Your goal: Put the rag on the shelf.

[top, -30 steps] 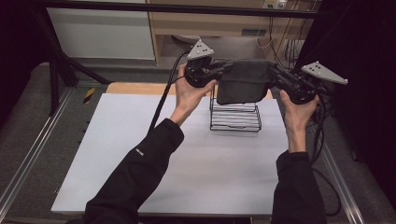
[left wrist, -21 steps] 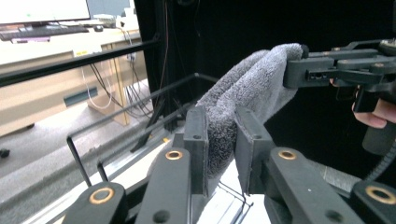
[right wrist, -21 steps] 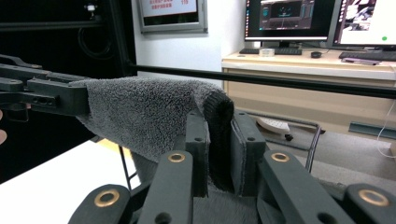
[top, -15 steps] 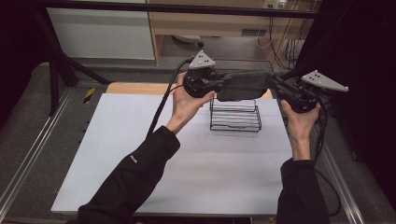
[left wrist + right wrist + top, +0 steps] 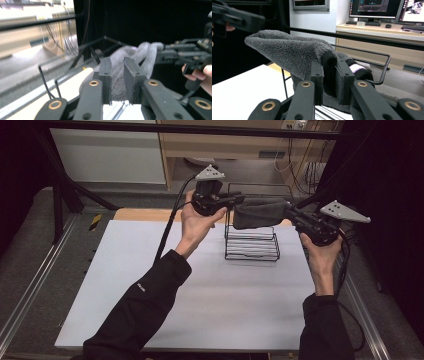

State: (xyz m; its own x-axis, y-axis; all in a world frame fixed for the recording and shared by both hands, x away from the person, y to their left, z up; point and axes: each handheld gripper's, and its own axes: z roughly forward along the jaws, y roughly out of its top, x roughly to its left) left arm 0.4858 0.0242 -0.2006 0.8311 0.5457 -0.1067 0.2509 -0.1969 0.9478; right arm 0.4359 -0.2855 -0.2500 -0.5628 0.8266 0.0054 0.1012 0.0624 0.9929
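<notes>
A dark grey towel [image 5: 260, 212] hangs stretched in the air between my two grippers, above a black wire rack [image 5: 251, 240] that stands on the white table [image 5: 190, 290]. My left gripper [image 5: 239, 200] is shut on the towel's left end; in the left gripper view the grey towel [image 5: 117, 82] sits pinched between the jaws. My right gripper [image 5: 291, 215] is shut on the right end, and in the right gripper view the folded towel [image 5: 289, 53] runs away from the jaws toward the other gripper [image 5: 237, 17]. The rack's top bar [image 5: 384, 65] shows behind it.
The rack stands at the far right part of the table, near its back edge. A wooden strip [image 5: 145, 214] runs along the table's far side. Metal rails [image 5: 30, 285] flank the table. A cabinet and cables [image 5: 300, 165] lie beyond.
Both grippers have risen and pulled apart, so the towel has gone from a sagging bundle over the rack to a taut band higher above it.
</notes>
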